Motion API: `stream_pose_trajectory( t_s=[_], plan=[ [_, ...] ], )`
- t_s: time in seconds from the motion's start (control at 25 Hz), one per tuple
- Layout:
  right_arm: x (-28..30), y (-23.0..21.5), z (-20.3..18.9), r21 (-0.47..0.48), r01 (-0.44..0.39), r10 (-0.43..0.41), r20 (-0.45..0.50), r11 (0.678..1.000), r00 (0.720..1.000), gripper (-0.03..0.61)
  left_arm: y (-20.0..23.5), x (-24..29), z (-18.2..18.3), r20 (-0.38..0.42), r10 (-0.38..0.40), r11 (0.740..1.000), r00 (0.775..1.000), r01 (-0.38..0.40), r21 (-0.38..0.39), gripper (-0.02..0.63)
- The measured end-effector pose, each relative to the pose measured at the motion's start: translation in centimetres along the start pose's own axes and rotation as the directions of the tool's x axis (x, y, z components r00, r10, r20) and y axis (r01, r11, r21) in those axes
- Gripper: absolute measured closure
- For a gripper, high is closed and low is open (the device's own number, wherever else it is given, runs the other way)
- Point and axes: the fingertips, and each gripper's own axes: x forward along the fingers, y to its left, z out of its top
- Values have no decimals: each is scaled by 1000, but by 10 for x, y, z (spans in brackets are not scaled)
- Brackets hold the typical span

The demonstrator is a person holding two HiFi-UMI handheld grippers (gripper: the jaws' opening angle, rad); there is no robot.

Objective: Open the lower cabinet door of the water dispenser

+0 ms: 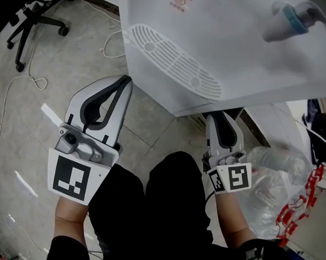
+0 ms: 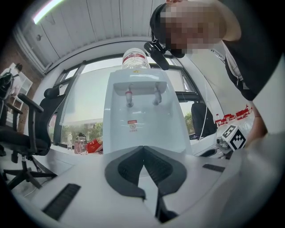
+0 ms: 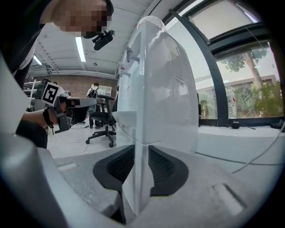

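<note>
Between ribbed right claw (image 3: 138, 168) pads (image 3: 164, 168), smooth white water dispenser (image 3: 167, 89) corner

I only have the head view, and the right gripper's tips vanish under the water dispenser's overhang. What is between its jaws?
Observer: In the right gripper view, the right gripper has its jaws apart, straddling a thin white vertical edge of the water dispenser.
Operator: Is it squeezing that edge?
Observer: The pads sit close on both sides of it, but I see no clear squeeze.
Operator: Where is the left one aimed?
Observer: The left gripper, jaws together and empty, points at the dispenser's front face, below the two taps.
</note>
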Motion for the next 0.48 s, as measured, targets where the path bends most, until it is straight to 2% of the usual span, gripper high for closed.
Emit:
stream_pose_trajectory(
  t_s=[0.2, 0.48],
  plan=[
    [6, -3, -3, 36, -9, 9, -3, 999, 1000, 395, 4, 0, -5, -14, 8, 1000, 1000, -8, -4, 606],
    [15, -8, -4, 45, -4, 3, 17, 999, 1000, 370, 14, -5, -11, -30, 20, 1000, 999, -20, -1, 606]
  ],
)
